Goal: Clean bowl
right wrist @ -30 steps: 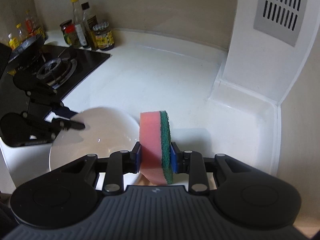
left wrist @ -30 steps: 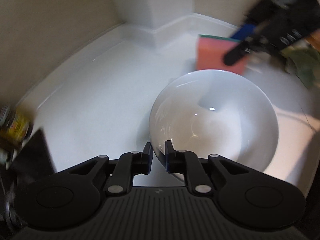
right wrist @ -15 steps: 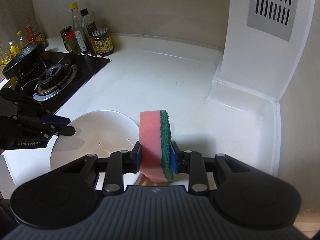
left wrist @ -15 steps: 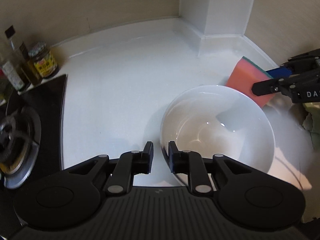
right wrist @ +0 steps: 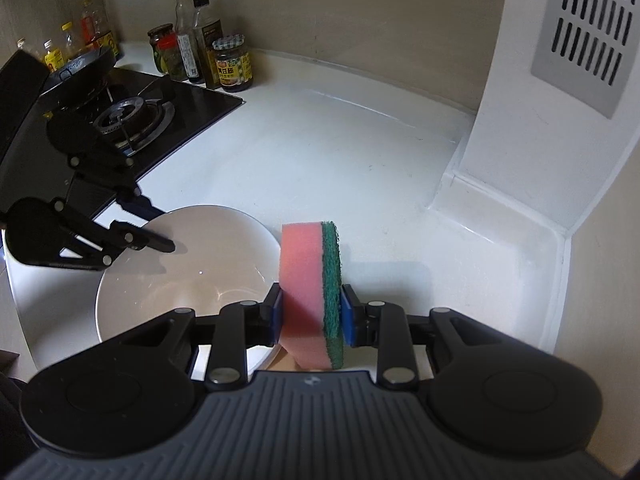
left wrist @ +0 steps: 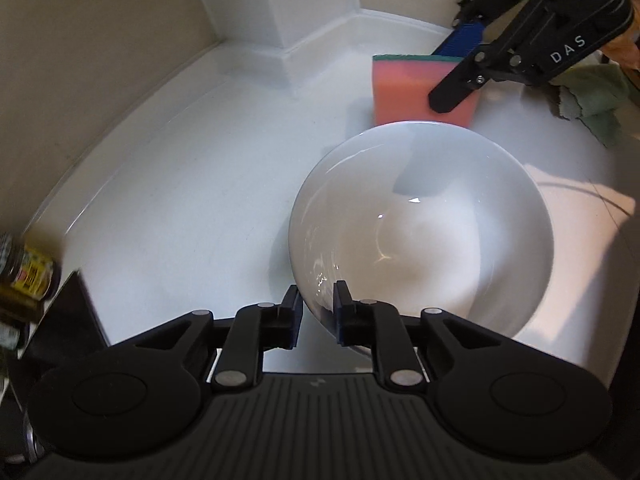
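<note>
One bowl (left wrist: pixel 424 232) on desk (right wrist: pixel 340 140): left gripper (left wrist: pixel 316 312) jaws closing astride its rim; right gripper (right wrist: pixel 312 316) jaws clamp one sponge (right wrist: pixel 312 288).

blurred jar (left wrist: pixel 30 270) cut off at left, sponge's (right wrist: pixel 312 296) lower end hidden

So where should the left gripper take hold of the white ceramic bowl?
On the thin near rim of the white ceramic bowl, from above: the left gripper already straddles it, jaws closing, one finger inside, one outside. The far rim is crowded by the pink-and-green sponge.
</note>
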`<state>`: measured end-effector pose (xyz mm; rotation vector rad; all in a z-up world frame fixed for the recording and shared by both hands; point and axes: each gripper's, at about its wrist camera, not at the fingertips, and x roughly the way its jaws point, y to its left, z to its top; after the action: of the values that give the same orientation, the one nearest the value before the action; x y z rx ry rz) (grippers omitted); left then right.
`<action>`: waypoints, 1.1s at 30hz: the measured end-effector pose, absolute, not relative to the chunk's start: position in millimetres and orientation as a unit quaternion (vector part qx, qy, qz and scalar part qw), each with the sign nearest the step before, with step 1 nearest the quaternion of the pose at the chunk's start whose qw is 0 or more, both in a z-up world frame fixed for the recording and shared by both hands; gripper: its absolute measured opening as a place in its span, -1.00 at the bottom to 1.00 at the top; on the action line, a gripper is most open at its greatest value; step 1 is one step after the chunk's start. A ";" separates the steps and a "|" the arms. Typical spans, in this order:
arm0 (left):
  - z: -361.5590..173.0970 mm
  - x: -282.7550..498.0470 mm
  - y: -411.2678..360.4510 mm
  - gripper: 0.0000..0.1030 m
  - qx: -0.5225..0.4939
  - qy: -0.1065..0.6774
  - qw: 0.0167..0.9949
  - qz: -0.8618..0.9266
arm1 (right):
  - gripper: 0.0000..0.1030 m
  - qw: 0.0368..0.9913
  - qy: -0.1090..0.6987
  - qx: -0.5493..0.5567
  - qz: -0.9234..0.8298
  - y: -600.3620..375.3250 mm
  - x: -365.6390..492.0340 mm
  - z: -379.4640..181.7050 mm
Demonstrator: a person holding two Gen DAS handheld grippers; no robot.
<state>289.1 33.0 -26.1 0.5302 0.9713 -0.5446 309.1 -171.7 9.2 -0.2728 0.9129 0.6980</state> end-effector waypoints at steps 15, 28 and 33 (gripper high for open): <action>-21.2 264.9 49.1 -0.77 0.040 0.495 0.864 -0.078 | -0.51 0.849 0.418 -0.098 0.308 -179.9 289.6 5.6; -25.9 291.4 31.4 -0.75 0.197 0.476 0.835 -0.190 | -0.52 0.833 0.427 -0.127 0.328 -173.1 309.9 8.2; -27.5 291.9 32.1 -0.72 0.235 0.458 0.825 -0.232 | -0.52 0.825 0.430 -0.138 0.340 -172.6 315.7 9.5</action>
<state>291.9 32.1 -27.5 0.4999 0.9728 -0.4927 315.7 -172.6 9.5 -0.2925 0.9135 0.7235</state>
